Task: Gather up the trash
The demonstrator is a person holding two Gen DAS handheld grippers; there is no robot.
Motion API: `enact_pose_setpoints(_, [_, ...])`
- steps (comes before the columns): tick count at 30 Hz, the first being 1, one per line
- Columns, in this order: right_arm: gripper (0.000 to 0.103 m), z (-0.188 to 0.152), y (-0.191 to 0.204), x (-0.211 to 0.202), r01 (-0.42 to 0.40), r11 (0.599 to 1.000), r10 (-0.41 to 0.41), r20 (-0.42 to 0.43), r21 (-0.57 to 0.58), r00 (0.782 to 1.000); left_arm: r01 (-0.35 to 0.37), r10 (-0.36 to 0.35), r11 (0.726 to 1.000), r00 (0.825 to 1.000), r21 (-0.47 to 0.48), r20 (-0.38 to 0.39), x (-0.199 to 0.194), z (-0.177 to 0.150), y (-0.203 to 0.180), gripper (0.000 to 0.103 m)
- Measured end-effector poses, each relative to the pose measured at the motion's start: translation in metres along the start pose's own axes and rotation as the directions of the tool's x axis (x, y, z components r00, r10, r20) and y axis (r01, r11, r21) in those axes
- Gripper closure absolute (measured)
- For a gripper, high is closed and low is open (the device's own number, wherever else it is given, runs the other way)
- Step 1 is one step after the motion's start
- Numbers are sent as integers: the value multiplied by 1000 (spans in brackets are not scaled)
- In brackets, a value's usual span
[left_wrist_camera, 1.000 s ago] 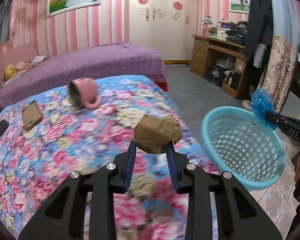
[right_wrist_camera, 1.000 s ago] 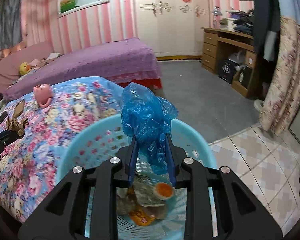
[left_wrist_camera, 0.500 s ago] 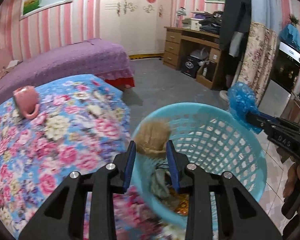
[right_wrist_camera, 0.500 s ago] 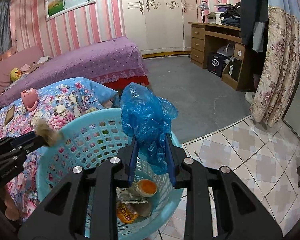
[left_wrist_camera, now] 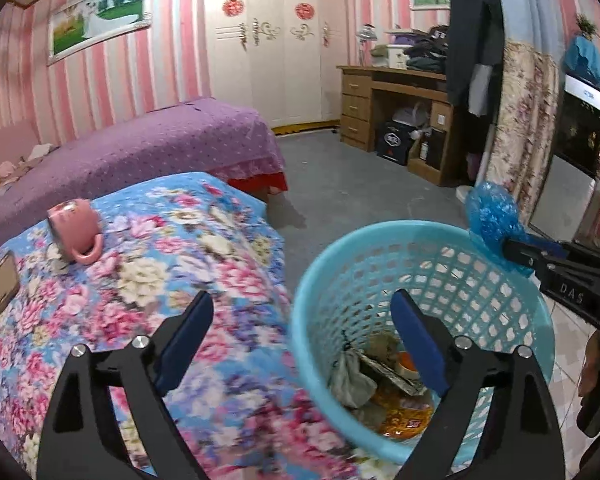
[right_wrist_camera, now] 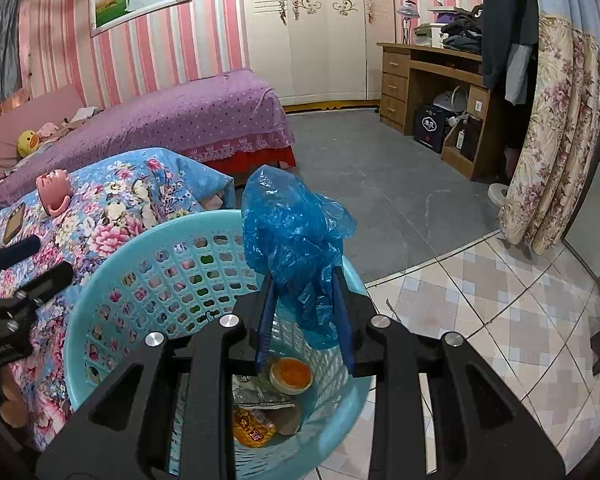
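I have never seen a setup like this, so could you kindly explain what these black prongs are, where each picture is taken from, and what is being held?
There is no robot. A person holds a two-fingered gripper in each hand, each carrying a wide-angle camera that looks along its fingers. One picture comes from the left gripper, whose jaws have just been opening and hold nothing. The other comes from the right gripper, shut on a crumpled blue plastic bag above a light blue basket that already contains wrappers and other rubbish. Beside the basket is a flowered bedspread with a pink mug lying on it.
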State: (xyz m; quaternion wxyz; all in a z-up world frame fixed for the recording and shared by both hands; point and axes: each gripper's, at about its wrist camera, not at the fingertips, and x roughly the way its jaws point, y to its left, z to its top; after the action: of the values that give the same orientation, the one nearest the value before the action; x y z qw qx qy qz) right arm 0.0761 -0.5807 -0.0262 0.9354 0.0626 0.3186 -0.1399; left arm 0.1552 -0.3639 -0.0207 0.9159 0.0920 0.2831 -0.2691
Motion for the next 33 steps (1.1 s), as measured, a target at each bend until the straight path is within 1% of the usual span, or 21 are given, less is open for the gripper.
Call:
enact_pose_setpoints(2, [73, -1, 4, 2, -4, 1000, 4, 2, -2, 1000, -11, 11, 1000, 1000, -13, 2, -2, -1, 6, 13])
enact_pose_setpoints(5, [62, -2, 12, 7, -11, 1000, 11, 0, -8, 1000, -40, 41, 999, 999, -31, 5, -7, -4, 18, 11])
enact_pose_setpoints(7, [45, -3, 18, 10, -20, 1000, 20, 1, -21, 1000, -49, 50, 998, 999, -43, 7, -10, -6, 24, 10])
enact_pose_setpoints(8, [41, -4, 22, 10, -12, 999, 12, 1, -34, 1000, -53, 54, 997, 999, -48, 9, -12, -6, 28, 10])
enact_pose_setpoints(10, [26, -4, 28, 9, 0, 999, 0, 6, -43, 1000, -63, 64, 996, 998, -64, 11, -18, -7, 37, 10])
enact_pose_setpoints(11, [23, -4, 30, 7, -4, 999, 4, 12, -40, 1000, -66, 67, 995, 998, -72, 10, -22, -7, 42, 10])
enact_pose_setpoints(13, [7, -3, 36, 3, -10, 999, 10, 19, -38, 1000, -74, 75, 994, 997, -83, 12, -29, -8, 51, 9])
enact_pose_setpoints(16, [4, -1, 49, -7, 16, 998, -14, 40, -55, 999, -95, 98, 991, 995, -95, 23, -48, -11, 67, 8])
enact_pose_setpoints(19, [4, 5, 68, -22, 7, 998, -2, 76, -65, 997, -114, 118, 988, 993, -107, 31, -69, -16, 83, 6])
enact_pose_setpoints(23, [4, 10, 108, -50, 57, 991, -41, 130, -118, 991, -154, 163, 978, 985, -142, 52, -109, -28, 113, 5])
enact_pose_setpoints(27, [4, 1, 142, -84, 50, 991, -28, 165, -128, 986, -171, 184, 967, 981, -186, 56, -146, -42, 141, 4])
enact_pose_setpoints(30, [4, -12, 171, -109, 28, 990, -4, 174, -138, 985, -161, 176, 964, 983, -213, 53, -171, -55, 156, 4])
enact_pose_setpoints(31, [4, -18, 181, -119, 13, 989, 14, 180, -148, 984, -164, 178, 965, 983, -207, 54, -180, -62, 160, 4])
enact_pose_setpoints(33, [4, -28, 197, -132, -9, 988, 38, 182, -157, 983, -193, 206, 963, 977, -190, 53, -197, -77, 167, 4])
